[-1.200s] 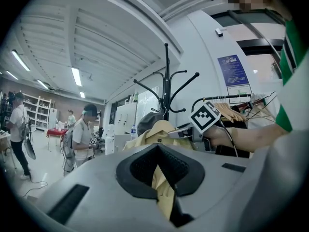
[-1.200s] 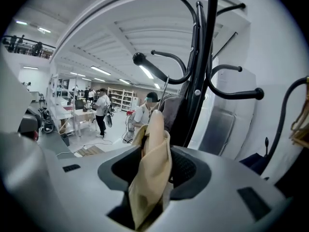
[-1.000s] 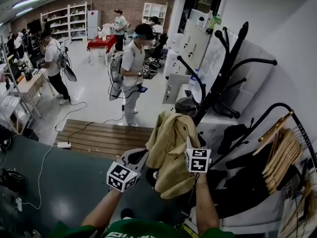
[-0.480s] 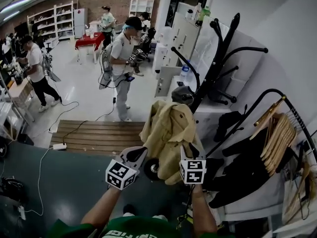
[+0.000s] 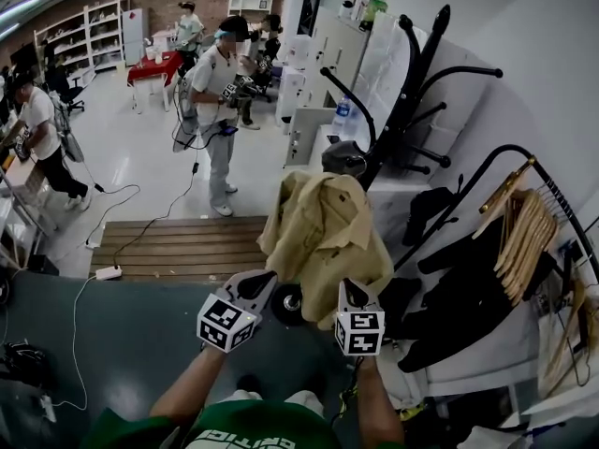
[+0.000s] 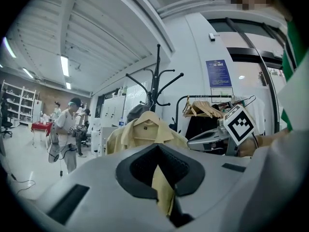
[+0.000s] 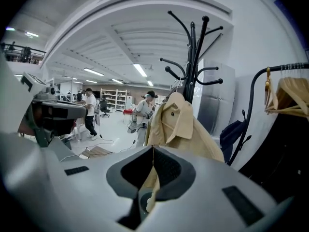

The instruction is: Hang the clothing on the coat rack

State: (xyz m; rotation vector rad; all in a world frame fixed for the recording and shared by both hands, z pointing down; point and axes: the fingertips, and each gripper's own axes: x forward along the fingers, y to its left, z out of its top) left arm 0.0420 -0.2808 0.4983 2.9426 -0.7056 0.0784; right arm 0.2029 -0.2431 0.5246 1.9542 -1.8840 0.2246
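Head view: a tan shirt (image 5: 323, 237) hangs spread in front of the black coat rack (image 5: 404, 110), its collar up by a lower arm where a dark cap (image 5: 342, 157) sits. Whether the collar is truly hooked there cannot be told. The left hand-held gripper (image 5: 262, 283) and the right hand-held gripper (image 5: 349, 293) both reach to the shirt's lower edge.

Left gripper view: the jaws of the left hand-held gripper (image 6: 161, 175) are closed on a fold of the shirt (image 6: 145, 132), which rises toward the coat rack (image 6: 157, 81).

Right gripper view: the right hand-held gripper (image 7: 150, 170) is likewise clamped on a strip of the hem, and the shirt (image 7: 181, 124) drapes against the pole of the coat rack (image 7: 193, 57).

The risk, as I judge it, lies in the letting go. If the collar is only resting on the arm, opening both jaws would let the shirt slide to the floor. A downward tug on the hem could drag it off, or knock the cap loose.
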